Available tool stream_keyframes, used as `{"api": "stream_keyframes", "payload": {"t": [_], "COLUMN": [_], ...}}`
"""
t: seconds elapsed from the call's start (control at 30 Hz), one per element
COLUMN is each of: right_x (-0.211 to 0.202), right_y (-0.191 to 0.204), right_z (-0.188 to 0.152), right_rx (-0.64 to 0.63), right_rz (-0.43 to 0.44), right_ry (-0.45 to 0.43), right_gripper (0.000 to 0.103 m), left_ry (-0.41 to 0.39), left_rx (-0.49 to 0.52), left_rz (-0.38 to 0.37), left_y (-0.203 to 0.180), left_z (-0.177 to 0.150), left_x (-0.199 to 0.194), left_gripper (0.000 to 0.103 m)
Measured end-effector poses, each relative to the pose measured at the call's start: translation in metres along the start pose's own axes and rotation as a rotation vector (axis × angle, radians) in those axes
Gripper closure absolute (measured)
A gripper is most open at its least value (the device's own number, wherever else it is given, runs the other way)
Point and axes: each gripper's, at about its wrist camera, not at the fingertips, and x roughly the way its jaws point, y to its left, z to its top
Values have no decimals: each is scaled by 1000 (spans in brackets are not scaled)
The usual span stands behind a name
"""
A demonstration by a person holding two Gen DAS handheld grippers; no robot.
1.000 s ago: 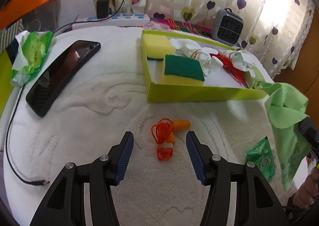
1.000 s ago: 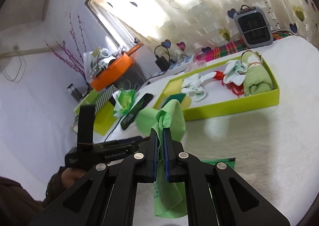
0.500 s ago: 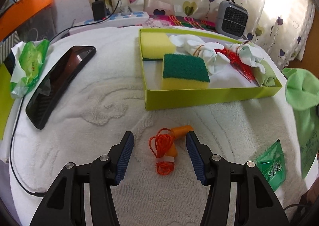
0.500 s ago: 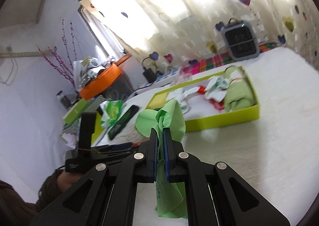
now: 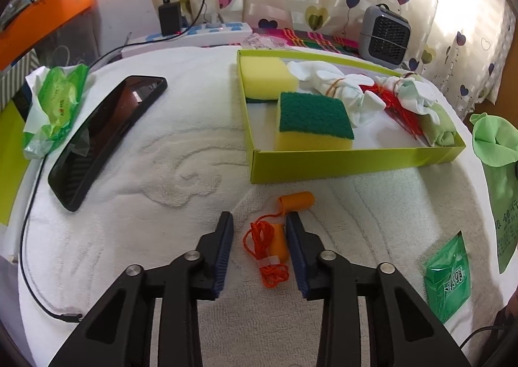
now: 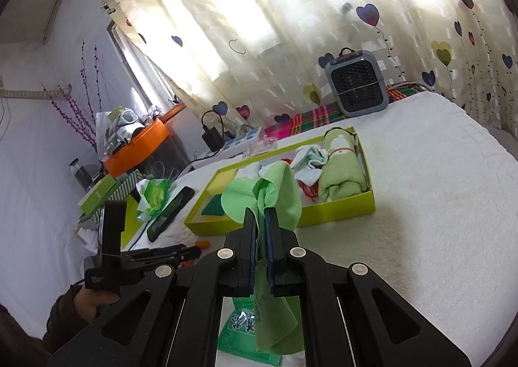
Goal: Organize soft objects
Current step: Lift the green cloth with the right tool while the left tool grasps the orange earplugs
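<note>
A: What sits between the fingers of the left gripper (image 5: 259, 237)?

B: A pair of orange foam earplugs (image 5: 279, 242), smooth and rounded, joined by a thin orange cord (image 5: 263, 253) bunched in loops. The jaws are closing around them; the right pad looks to be against one plug, the left pad has a gap.

A: Which way do the plugs lie?

B: The near one runs lengthwise along the fingers. The other, just ahead of the fingertips, lies crosswise with its blunt end to the right. Both rest on a white nubby towel (image 5: 145, 205).

A: And the right gripper (image 6: 261, 227)?

B: Pressed together on a thin green cloth (image 6: 275, 192), soft and crumpled, bunched above the pads and hanging limp below. Ahead of it stands a shallow yellow-green cardboard box (image 6: 340, 206) with sponges (image 5: 312, 122) and rolled cloths inside
</note>
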Motion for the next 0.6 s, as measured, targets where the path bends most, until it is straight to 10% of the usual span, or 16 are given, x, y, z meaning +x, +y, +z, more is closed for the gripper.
{"api": "stream_keyframes", "payload": {"t": [0.6], "right_x": [5], "right_y": [-1], "right_z": [-3], "right_rx": [7], "right_rz": [6], "right_ry": [21], "right_gripper": [97], "left_ry": [-24], "left_rx": [-24], "left_rz": [8], "left_y": [6], "left_z": [-2], "left_x": [-4], "left_gripper": [90]}}
